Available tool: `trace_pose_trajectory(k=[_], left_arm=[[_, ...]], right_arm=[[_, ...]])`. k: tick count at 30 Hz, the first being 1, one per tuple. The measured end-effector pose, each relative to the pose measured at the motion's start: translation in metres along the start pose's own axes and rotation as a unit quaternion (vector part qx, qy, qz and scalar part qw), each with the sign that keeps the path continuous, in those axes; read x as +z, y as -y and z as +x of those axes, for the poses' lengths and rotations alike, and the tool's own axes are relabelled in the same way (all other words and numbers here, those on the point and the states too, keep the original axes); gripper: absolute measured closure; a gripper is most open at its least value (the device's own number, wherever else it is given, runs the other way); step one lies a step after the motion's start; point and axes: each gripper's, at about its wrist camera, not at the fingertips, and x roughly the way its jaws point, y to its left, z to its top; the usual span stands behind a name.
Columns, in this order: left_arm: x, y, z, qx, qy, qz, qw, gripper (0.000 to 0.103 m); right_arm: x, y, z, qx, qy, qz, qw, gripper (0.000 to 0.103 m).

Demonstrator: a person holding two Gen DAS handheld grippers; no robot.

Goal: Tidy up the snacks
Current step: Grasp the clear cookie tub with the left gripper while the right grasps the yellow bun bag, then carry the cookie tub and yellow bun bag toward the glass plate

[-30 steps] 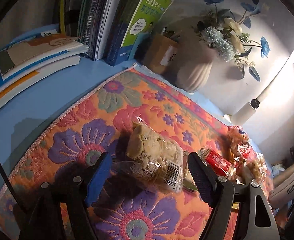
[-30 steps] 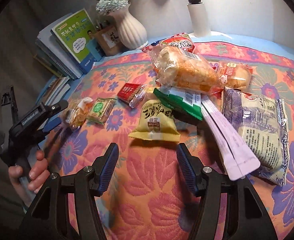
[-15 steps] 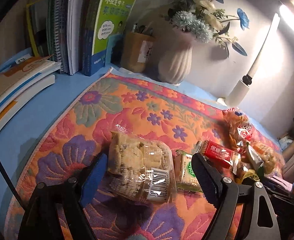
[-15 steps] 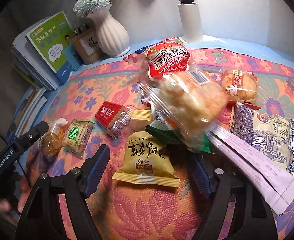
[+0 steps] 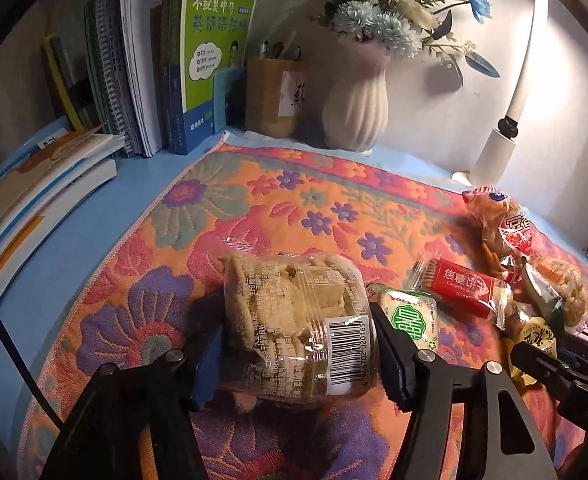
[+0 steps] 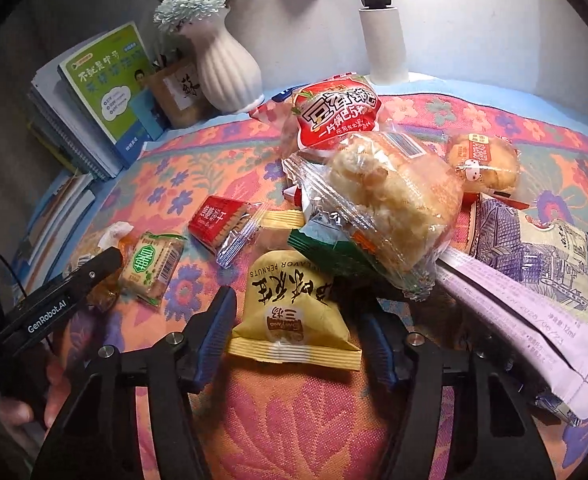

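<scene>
Both grippers have slid forward since a second ago, and each now has a packet between its fingers. On the left, the clear biscuit pack (image 5: 298, 328) sits squarely inside the left gripper (image 5: 298, 354), jaws closing; the blue pads look pressed against its wrapper on either side, the barcode end nearest the camera. It lies on the floral cloth (image 5: 254, 208), on the side away from the white vase (image 5: 354, 108). Just beside it, farther from the books (image 5: 142, 60), comes the small green-label packet (image 5: 410, 318), then the red caramel biscuit packet (image 5: 464, 288).

Over to the right gripper (image 6: 294, 336): jaws closing around the yellow peanut bag (image 6: 294, 312), left pad touching its edge, right pad's contact hidden behind the bag. Behind that bag, toward the vase, the snack heap: a green packet (image 6: 326, 248), the big clear bread bag (image 6: 390, 204), the red rice-crust bag (image 6: 334, 116). Pale purple sachets (image 6: 522, 320) stick out beside the heap. Blue desk (image 5: 66, 232) shows around the cloth.
</scene>
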Motion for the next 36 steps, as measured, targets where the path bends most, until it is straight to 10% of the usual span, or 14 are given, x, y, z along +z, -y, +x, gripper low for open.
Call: trace_pose_trajectory(k=[26,36], left_arm=[[-0.008,0.003,-0.029,0.001,0.065,0.004,0.9979,0.040],[-0.037,0.067,-0.078,-0.082,0.066,0.056,0.9929,0.041]], right_arm=[[-0.087,0.028,-0.090,-0.007,-0.022,-0.058,0.998,0.062],[-0.112,0.088,-0.131,-0.046,-0.009,-0.009,0.999,0.062]])
